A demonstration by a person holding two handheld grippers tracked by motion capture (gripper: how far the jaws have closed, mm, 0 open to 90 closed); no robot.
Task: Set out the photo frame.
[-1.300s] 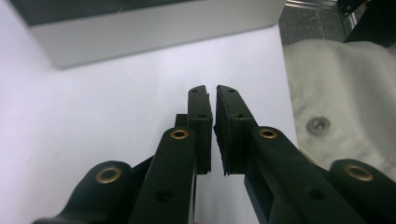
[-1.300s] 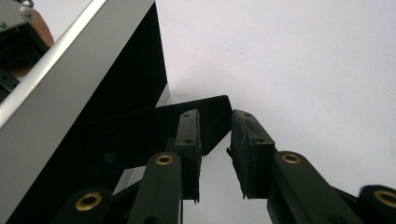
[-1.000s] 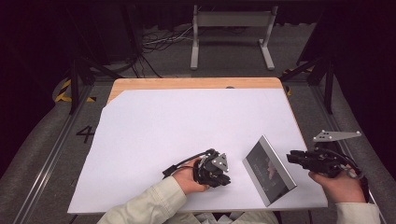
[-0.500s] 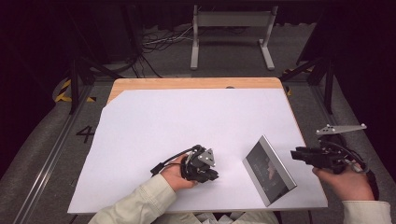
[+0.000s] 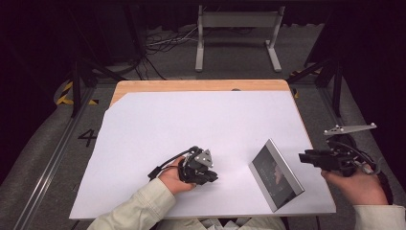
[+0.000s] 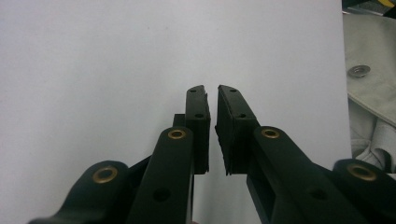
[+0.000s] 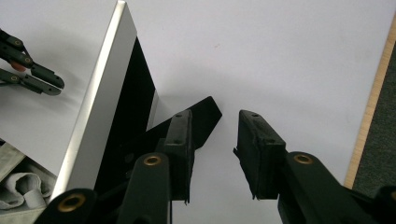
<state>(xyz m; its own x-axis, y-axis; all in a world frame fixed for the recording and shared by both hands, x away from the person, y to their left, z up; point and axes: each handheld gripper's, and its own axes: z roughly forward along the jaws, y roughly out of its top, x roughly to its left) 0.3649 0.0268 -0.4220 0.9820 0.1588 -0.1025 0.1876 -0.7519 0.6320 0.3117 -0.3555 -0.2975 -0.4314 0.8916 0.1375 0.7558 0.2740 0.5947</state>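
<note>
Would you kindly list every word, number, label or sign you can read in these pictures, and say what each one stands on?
"4": a large dark numeral on the grey floor left of the table.
Yellow and black hazard stripes: a marking on the floor farther left, with no words.
The framed panel standing on the white sheet shows only faint reflections in its dark face, nothing legible.
The grippers' black jaws bear no lettering.

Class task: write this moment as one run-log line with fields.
left gripper: nearly shut, empty | right gripper: jaws just opening, empty | photo frame: standing propped, untouched | white sheet: flat
</note>
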